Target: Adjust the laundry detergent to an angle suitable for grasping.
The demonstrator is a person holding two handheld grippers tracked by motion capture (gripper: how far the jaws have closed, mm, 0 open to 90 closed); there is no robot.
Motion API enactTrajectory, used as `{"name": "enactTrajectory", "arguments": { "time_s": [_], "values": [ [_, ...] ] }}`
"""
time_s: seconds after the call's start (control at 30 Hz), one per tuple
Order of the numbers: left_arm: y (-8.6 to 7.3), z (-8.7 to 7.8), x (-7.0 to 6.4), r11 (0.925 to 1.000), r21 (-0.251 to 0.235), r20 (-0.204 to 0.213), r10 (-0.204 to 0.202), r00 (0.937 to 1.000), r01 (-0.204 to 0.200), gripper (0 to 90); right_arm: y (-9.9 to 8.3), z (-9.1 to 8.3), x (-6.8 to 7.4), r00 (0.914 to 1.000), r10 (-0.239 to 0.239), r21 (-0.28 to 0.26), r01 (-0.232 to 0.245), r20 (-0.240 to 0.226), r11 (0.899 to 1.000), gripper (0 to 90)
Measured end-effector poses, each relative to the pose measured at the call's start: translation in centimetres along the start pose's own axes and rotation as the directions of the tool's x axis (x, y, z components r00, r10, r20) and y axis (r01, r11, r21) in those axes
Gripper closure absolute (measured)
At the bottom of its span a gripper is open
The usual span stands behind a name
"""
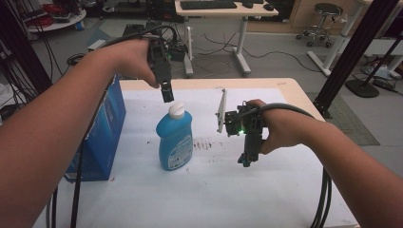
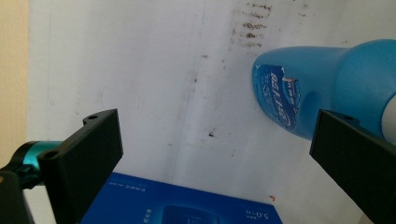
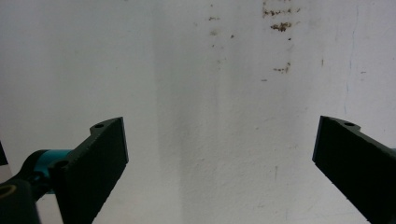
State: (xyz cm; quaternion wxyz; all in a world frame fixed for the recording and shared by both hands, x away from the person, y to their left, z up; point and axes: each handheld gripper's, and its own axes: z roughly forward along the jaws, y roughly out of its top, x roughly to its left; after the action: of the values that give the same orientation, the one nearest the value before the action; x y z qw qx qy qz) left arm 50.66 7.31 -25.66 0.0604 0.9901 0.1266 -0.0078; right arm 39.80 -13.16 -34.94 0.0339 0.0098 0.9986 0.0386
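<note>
Left forearm (image 1: pixel 43 137) fills the lower left. Left claw (image 1: pixel 166 95), jaws apart, hovers just above the blue bottle (image 1: pixel 175 140) standing at table (image 1: pixel 142 199) centre. Right claw (image 1: pixel 248 159), centre-right, jaws apart.

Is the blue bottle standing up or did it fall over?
Standing up. The blue bottle sits on its base on the table, white cap on top, under the open left tool.

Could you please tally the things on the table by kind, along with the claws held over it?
Blue bottle with white cap: 1
Blue box: 1
Claws, both open: 2, left claw and right claw
Total: 4
</note>
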Motion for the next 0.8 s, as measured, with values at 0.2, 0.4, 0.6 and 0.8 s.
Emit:
{"name": "enactTrajectory", "arguments": {
  "time_s": [0.2,0.4,0.6,0.8],
  "values": [
    [-0.17,-0.02,-0.12,1.0,0.009,-0.004,-0.001,1.0,0.001,2.4,-0.06,-0.06,-0.09,1.0,0.004,-0.005,-0.004,0.007,1.0,2.3],
    [-0.42,0.14,0.13,0.9999,0.008,-0.006,-0.008,1.0,0.008,2.4,0.1,-0.22,0.07,0.9999,0.001,-0.012,-0.001,0.016,1.0,2.3],
    [-0.29,0.02,-0.08,1.0,-0.001,-0.007,-0.003,1.0,0.003,2.4,-0.15,-0.45,0.26,0.9998,0.007,-0.012,-0.007,0.019,1.0,2.3],
    [-0.21,-0.18,-0.24,1.0,-0.008,-0.003,-0.001,1.0,0.001,2.4,-0.36,-0.64,0.34,0.9997,0.012,-0.013,-0.012,0.021,1.0,2.3]
  ]
}}
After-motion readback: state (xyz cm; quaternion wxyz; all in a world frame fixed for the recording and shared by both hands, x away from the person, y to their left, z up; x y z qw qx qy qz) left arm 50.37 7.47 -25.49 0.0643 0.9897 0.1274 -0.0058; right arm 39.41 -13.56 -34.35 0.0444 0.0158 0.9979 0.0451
